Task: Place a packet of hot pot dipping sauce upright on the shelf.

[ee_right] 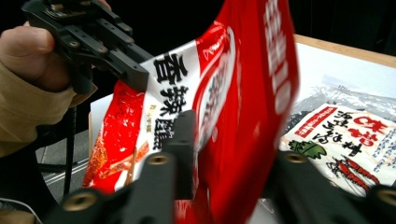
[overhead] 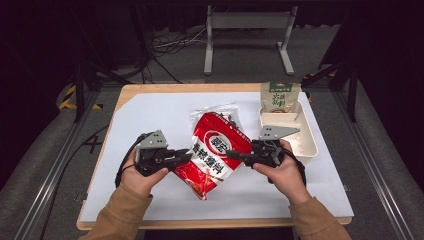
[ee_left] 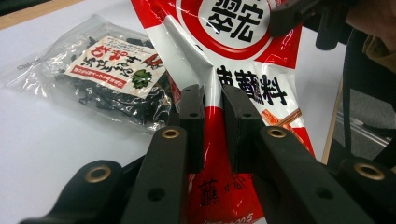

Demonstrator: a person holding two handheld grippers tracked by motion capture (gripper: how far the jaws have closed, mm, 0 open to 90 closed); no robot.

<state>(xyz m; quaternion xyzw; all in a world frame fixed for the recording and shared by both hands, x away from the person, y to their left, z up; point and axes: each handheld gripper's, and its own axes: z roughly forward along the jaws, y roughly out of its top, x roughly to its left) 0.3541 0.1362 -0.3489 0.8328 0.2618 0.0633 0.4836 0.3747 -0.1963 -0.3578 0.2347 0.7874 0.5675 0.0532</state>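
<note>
Grippers meet on one thing here: the red and white seasoning packet [overhead: 214, 151], which you hold up off the white table mat [overhead: 150, 120] between your two hands. Your left gripper [overhead: 186, 156] pinches the packet's left edge; in the left gripper view its two black jaws stand close together with the packet's [ee_left: 243, 84] white and red film caught between them. Your right gripper [overhead: 231, 155] bites the opposite edge, and in the right gripper view the packet [ee_right: 243, 93] rises tilted between its jaws, one jaw pressed against the printed face, the other mostly hidden behind the red film. That same view shows your left gripper [ee_right: 135, 74] clamped on the far edge, with your left hand [ee_right: 28, 51] behind it.

Under and beyond the packet lies a clear bag of dried seaweed [ee_left: 112, 74] with a red and white label, flat on the mat. To your right sits a cream plastic tray [overhead: 305, 132], and a green and beige pouch [overhead: 280, 97] leans upright at its far end.
</note>
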